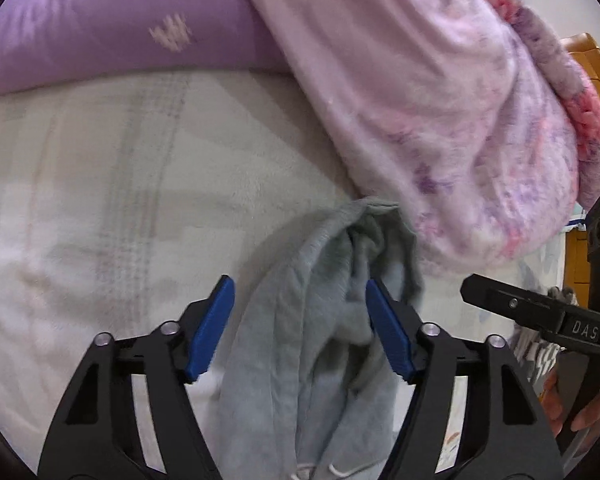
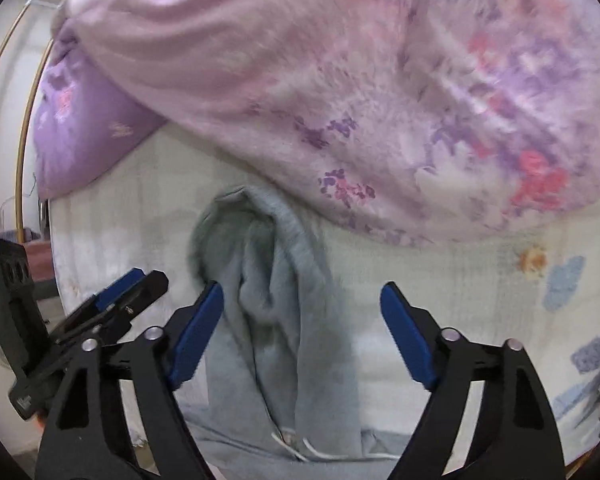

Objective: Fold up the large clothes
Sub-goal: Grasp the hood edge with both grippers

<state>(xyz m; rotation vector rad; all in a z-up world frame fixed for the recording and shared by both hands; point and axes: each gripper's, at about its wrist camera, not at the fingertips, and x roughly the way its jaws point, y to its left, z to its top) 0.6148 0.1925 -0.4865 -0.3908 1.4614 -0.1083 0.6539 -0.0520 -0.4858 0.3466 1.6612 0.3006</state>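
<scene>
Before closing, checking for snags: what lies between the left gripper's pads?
In the left wrist view, only the bunched grey hoodie lies between the open left gripper pads.

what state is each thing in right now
hoodie: bunched, unfolded, on the bed
blanket: heaped at the hoodie's far end
pillow: lying partly under the blanket
left gripper: open, astride the hoodie
right gripper: open, over the hoodie

left gripper: pointing steeply down, jaws apart, pads pressing nothing | right gripper: pointing steeply down, jaws wide apart, just beside the left | hand: gripping the right handle
</scene>
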